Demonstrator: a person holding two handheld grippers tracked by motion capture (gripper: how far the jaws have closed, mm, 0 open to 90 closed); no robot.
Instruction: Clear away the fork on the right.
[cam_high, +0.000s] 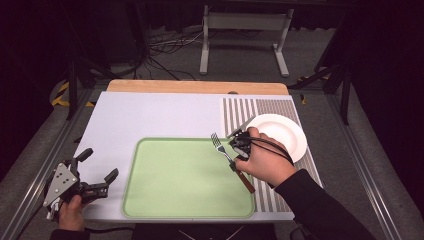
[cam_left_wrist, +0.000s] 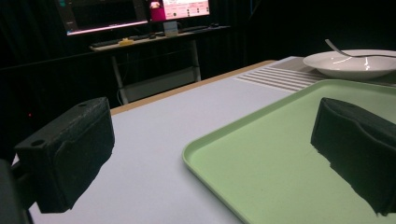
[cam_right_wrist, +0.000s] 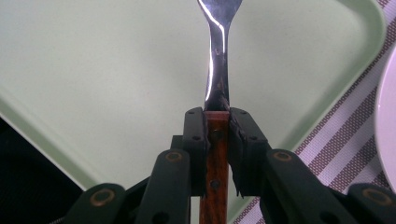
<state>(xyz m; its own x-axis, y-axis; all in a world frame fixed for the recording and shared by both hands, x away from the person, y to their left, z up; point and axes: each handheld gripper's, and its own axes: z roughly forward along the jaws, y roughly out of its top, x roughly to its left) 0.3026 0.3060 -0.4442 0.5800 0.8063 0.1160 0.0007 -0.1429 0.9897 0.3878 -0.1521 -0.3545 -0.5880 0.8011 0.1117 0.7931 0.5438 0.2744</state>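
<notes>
Left of the tray (cam_high: 150, 200), the left claw (cam_high: 97, 172) is hovering over the bench (cam_high: 150, 115) with its jaws spread wide and nothing between them. At the tray's right edge, the right claw (cam_right_wrist: 217, 140) is clamping the fork (cam_high: 227, 157) at the top of its wooden handle, tines pointing out over the tray. The fork is looking stiff and light with a slick metal neck, so the wood is probably the surer hold; right of the tray, a plate (cam_high: 287, 132) is sitting on a striped mat (cam_high: 240, 107).

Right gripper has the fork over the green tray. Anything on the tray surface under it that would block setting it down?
Nothing visible does. The right gripper is shut on the fork by its wooden handle, and the green tray beneath it looks bare. The white plate sits off the tray, on the striped mat.
</notes>
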